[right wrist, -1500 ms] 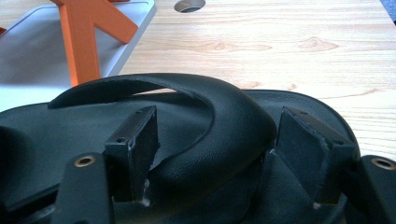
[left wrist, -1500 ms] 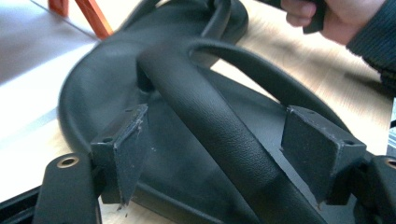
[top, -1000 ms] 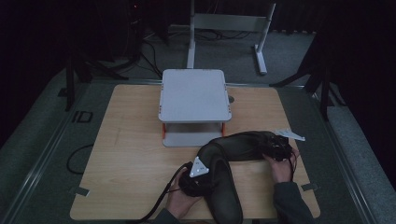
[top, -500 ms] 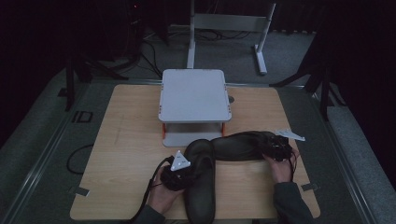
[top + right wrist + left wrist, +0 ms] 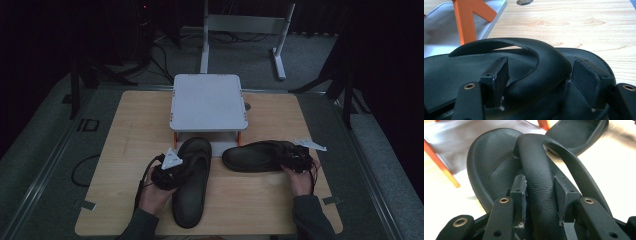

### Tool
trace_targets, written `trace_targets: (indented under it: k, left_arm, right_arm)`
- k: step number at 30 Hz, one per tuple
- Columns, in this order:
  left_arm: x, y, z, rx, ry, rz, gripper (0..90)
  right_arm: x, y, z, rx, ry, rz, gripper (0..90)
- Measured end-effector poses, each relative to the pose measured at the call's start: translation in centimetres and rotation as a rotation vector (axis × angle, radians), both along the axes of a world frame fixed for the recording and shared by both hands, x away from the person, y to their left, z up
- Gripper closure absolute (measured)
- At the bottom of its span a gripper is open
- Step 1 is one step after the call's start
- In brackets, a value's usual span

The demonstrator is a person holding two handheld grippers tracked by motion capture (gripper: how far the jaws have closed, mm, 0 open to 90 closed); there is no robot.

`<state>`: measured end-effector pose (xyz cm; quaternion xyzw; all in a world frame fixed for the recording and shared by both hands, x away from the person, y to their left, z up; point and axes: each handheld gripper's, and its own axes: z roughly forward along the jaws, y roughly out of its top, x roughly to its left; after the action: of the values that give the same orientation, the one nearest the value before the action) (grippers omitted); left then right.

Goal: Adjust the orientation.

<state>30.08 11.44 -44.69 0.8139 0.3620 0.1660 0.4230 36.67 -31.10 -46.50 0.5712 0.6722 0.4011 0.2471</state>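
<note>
Two black flip-flop sandals lie on the wooden table (image 5: 125,130). The left sandal (image 5: 192,192) points toward the shelf stand. My left gripper (image 5: 172,172) is at its left side, and its jaws have just been closing. In the left gripper view the pads (image 5: 519,191) press on both sides of that sandal's strap (image 5: 537,177). The right sandal (image 5: 257,156) lies crosswise. My right gripper (image 5: 297,159) is at its right end, with its jaws around the curved strap (image 5: 541,70), which fills the gap between the pads (image 5: 500,72).
A grey two-level shelf stand (image 5: 207,102) with orange legs (image 5: 466,20) sits at the middle back of the table, just beyond both sandals. Its lower plate (image 5: 461,142) lies behind the left sandal's toe. A metal frame (image 5: 245,25) and cables stand on the floor behind.
The left hand and its sandal have moved left, off the right sandal. The two sandals now lie apart. The right hand and its sandal have stayed put.
</note>
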Motion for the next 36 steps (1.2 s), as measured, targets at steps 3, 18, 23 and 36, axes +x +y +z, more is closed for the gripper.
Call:
trace_targets:
  k: [3,18,23,36]
  left_arm:
    - [0.6,0.5,0.1,0.006,0.0,-0.003,65.8]
    - [4.3,2.5,0.0,0.011,-0.008,-0.074,66.9]
    - [4.1,2.5,-0.9,0.017,-0.019,0.025,57.4]
    - [0.8,3.5,-2.7,0.016,-0.04,0.143,64.1]
  right_arm:
    - [0.0,0.0,0.0,0.0,0.0,0.0,29.7]
    - [0.1,0.1,-0.1,0.004,0.005,0.004,29.8]
    - [0.1,0.1,-0.1,0.004,0.004,0.004,29.7]
    - [0.1,0.2,-0.1,0.0,0.003,0.004,29.7]
